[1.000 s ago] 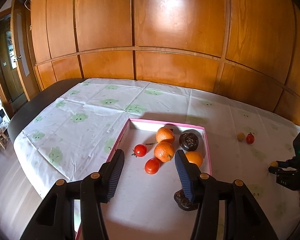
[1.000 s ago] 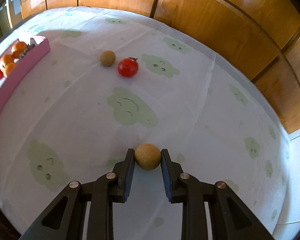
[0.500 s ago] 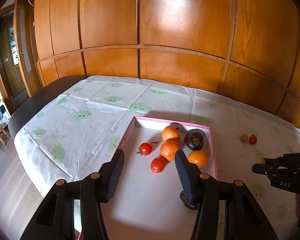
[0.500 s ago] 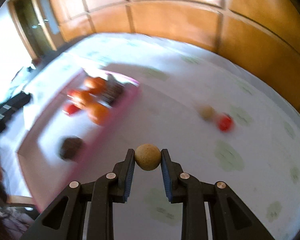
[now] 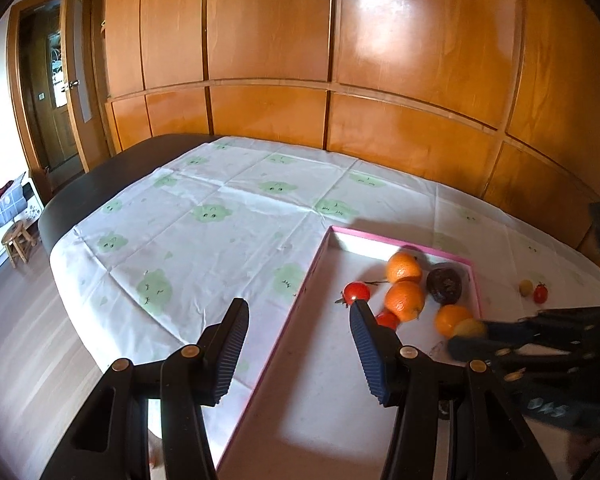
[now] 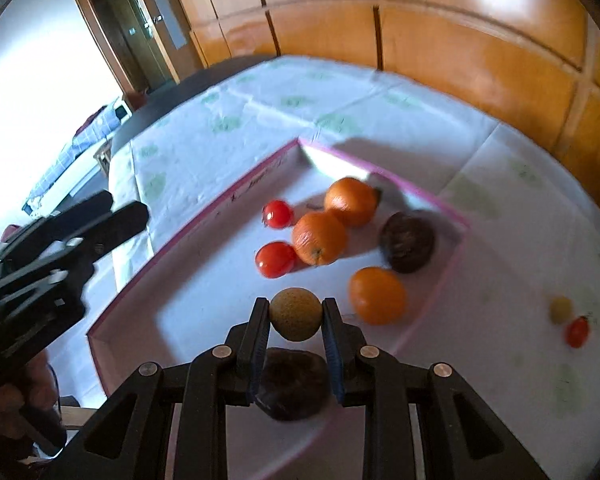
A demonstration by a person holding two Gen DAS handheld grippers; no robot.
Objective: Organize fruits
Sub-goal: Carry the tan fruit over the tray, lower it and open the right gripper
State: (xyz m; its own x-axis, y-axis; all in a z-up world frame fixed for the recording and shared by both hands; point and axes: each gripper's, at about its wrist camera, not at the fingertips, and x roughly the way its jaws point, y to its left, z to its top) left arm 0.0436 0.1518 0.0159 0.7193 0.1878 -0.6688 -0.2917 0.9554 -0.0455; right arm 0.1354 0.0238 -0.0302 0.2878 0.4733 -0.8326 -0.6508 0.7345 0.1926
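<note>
My right gripper (image 6: 296,320) is shut on a small tan round fruit (image 6: 296,319) and holds it above the pink-rimmed tray (image 6: 180,236). It also shows in the left wrist view (image 5: 470,334), coming in from the right. In the tray lie three oranges (image 6: 319,237), two red tomatoes (image 6: 275,259) and two dark brown fruits (image 6: 407,241); one of them (image 6: 292,384) sits right under my right fingers. My left gripper (image 5: 296,344) is open and empty over the tray's left rim (image 5: 296,308).
A small yellowish fruit (image 6: 561,309) and a red tomato (image 6: 577,331) lie on the tablecloth right of the tray. The cloth with green prints (image 5: 204,240) covers a dark table. A wood-panelled wall stands behind; a doorway and floor are at left.
My right gripper has carried the tan fruit from the bare cloth at the right over to above the tray. The left gripper has shifted slightly left and stays open.
</note>
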